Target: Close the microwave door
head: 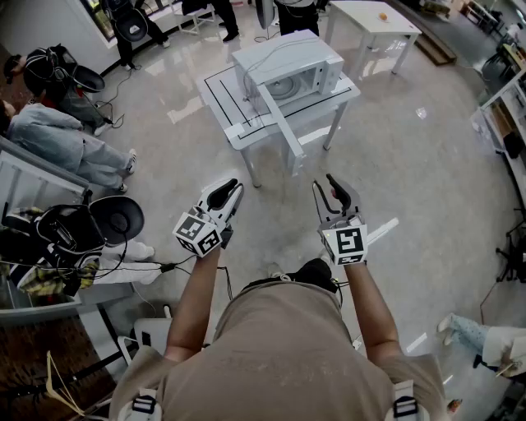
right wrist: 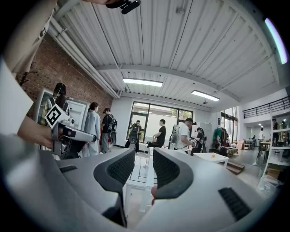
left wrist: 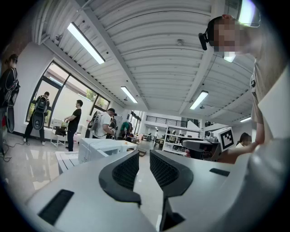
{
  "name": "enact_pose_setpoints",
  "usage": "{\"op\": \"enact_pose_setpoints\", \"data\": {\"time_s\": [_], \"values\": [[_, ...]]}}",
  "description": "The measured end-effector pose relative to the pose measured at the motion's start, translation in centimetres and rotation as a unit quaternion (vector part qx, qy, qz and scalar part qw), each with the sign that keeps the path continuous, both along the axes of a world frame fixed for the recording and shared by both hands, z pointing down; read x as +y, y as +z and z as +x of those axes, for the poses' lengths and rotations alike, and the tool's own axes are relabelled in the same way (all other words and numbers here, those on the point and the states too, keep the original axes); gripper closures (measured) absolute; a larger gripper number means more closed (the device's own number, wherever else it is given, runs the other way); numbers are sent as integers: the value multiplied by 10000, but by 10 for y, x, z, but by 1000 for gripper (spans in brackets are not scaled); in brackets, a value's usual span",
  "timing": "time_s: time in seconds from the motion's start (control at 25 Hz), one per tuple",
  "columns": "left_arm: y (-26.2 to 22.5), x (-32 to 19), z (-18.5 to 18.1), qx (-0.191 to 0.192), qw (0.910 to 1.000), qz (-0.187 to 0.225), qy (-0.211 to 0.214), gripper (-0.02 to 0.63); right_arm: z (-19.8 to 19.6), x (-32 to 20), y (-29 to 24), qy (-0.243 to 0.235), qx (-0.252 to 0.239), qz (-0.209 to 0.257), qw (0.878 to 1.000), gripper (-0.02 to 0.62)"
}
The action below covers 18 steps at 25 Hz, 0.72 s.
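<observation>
The white microwave (head: 288, 70) stands on a small white table (head: 226, 99) some way ahead of me. Its door (head: 279, 123) hangs open, swung out toward me past the table's front edge. My left gripper (head: 233, 185) and right gripper (head: 329, 182) are held level side by side, well short of the table. Both have their jaws nearly together, with nothing between them. In the left gripper view the microwave (left wrist: 97, 147) shows to the left of the gripper (left wrist: 144, 165). The right gripper view shows the gripper (right wrist: 144, 167) with the table (right wrist: 133, 181) beyond it.
Seated people (head: 57, 131) and a black chair (head: 115, 218) with cables crowd the left side. A second white table (head: 374, 25) stands at the back right, and shelving (head: 501, 115) lines the right wall. Glossy floor lies between me and the microwave table.
</observation>
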State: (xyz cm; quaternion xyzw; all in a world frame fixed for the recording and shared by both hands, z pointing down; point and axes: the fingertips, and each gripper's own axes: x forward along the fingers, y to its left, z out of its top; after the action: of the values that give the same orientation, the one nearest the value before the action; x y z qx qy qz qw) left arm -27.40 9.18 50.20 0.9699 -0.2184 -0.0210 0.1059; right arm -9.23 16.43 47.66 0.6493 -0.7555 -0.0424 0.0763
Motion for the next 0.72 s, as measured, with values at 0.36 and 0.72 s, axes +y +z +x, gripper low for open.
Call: {"op": "enact_pose_setpoints", "data": {"time_s": [0.36,0.72], "values": [[14,-5,10,-43,10000,25,39,543,4,-3,14,-86,29,4,10000,472],[19,-8,30,-192,9997,-100,-59,543,29,-9,26,-159,-470,-167,9986,463]]}}
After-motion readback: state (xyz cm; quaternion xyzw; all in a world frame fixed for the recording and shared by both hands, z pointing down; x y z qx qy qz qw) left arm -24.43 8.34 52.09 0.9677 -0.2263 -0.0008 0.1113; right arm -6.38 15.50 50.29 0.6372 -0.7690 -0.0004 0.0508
